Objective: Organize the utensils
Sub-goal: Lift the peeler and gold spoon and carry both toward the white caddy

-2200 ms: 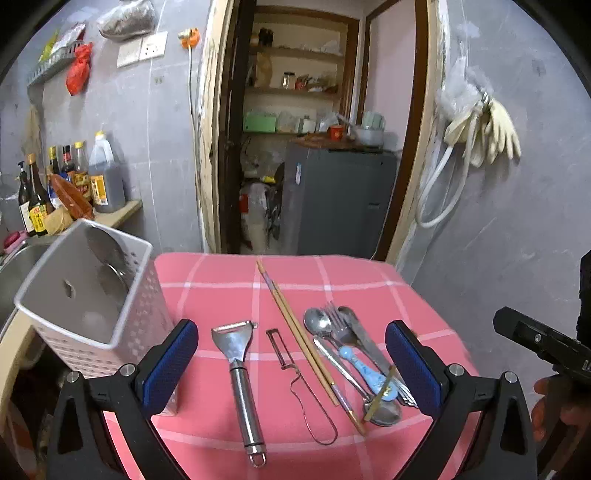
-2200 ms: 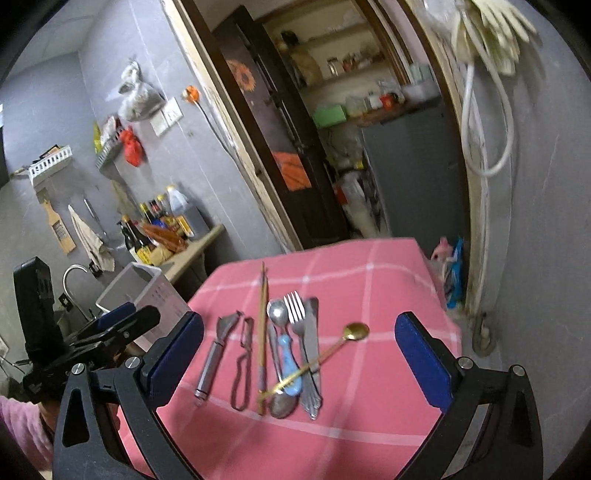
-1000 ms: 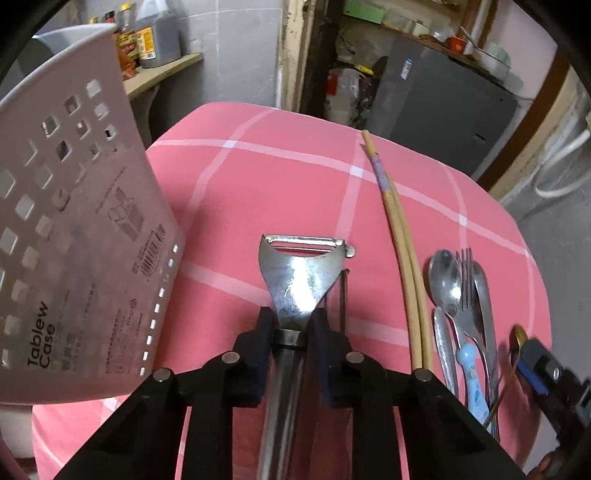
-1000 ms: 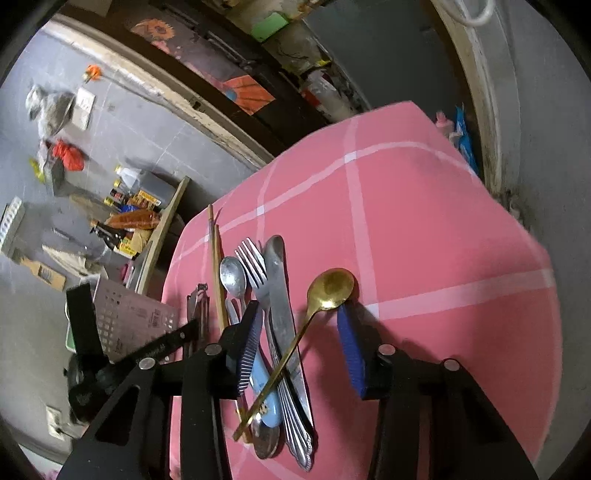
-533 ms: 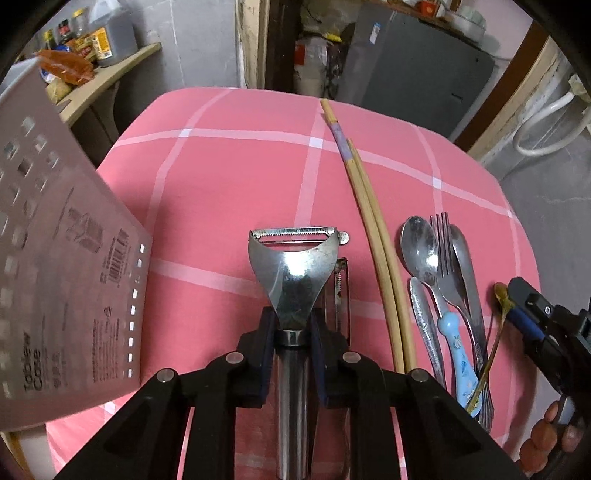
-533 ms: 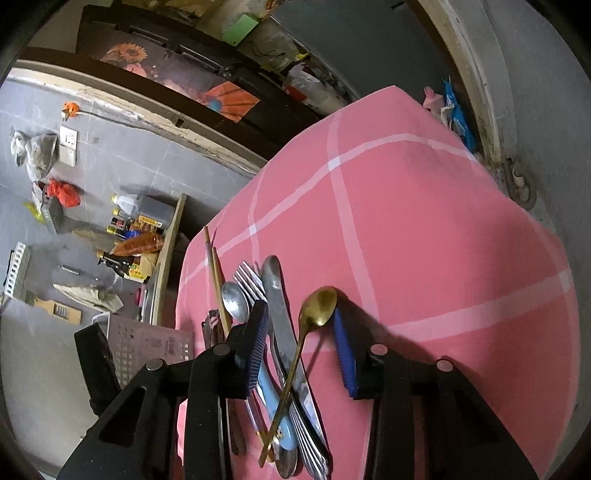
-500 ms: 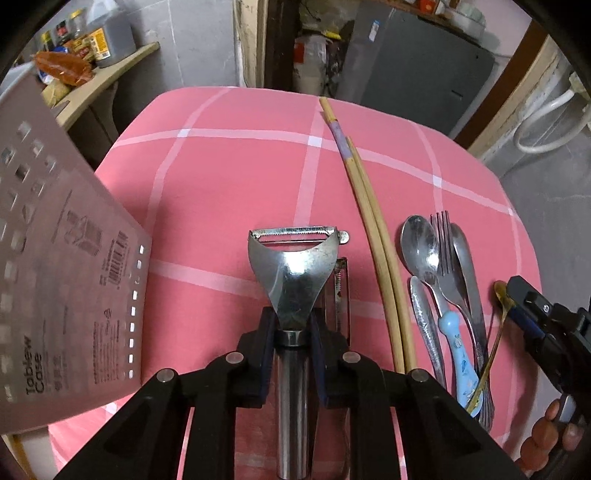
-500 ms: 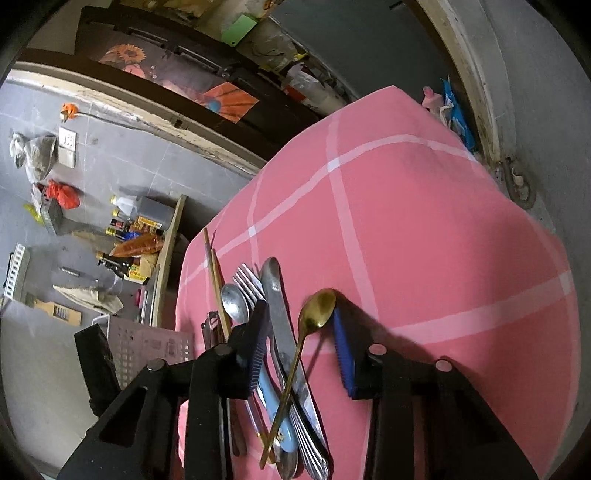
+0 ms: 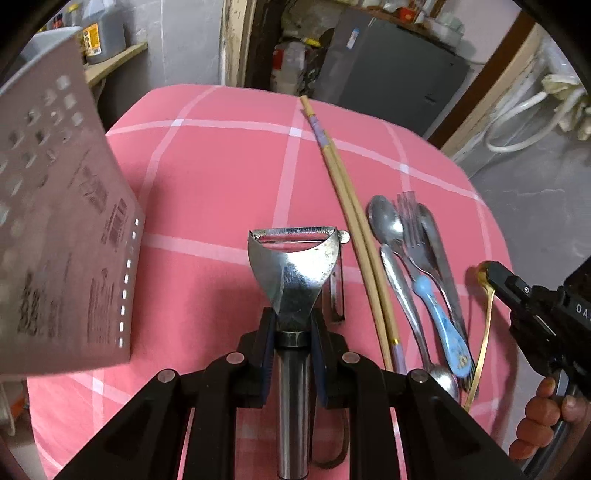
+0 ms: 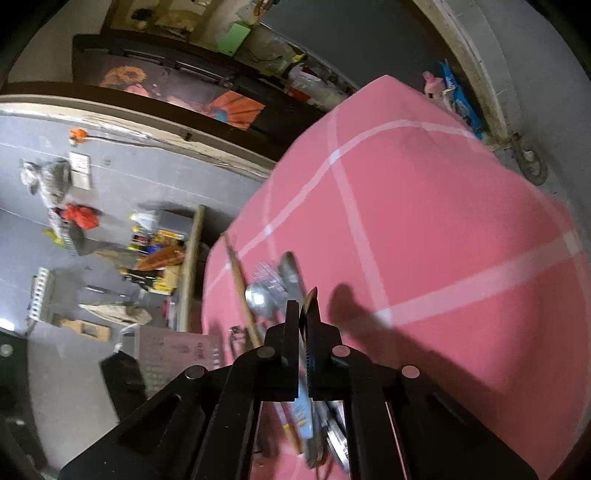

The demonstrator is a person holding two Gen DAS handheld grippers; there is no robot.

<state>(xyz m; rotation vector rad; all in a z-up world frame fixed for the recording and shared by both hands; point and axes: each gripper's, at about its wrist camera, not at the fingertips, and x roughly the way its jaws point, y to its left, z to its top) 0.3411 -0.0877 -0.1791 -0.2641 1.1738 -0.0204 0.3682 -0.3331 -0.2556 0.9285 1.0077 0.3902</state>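
Observation:
My left gripper [image 9: 293,326] is shut on the neck of a steel peeler [image 9: 293,264], whose wide head points away from me over the pink checked tablecloth [image 9: 221,177]. To its right lie a thin wire peeler [image 9: 338,295], a pair of chopsticks [image 9: 347,206], a steel spoon [image 9: 384,221], a fork [image 9: 415,236], a knife [image 9: 436,243] and a blue-handled spoon [image 9: 447,332]. My right gripper [image 10: 304,314] is shut on the bowl of a gold spoon [image 10: 309,297]; in the left wrist view that gold spoon [image 9: 488,325] trails from the right gripper [image 9: 493,275].
A white perforated utensil case [image 9: 59,240] stands close on the left, at the table's corner. A counter with bottles [image 9: 101,33] lies behind it. A grey cabinet [image 9: 388,70] fills the doorway beyond the table. A hand [image 9: 543,417] holds the right tool at the table's right edge.
The right jaws have closed from around the gold spoon's bowl onto it, and that gripper has rolled. The left gripper keeps its hold on the steel peeler and has tilted slightly.

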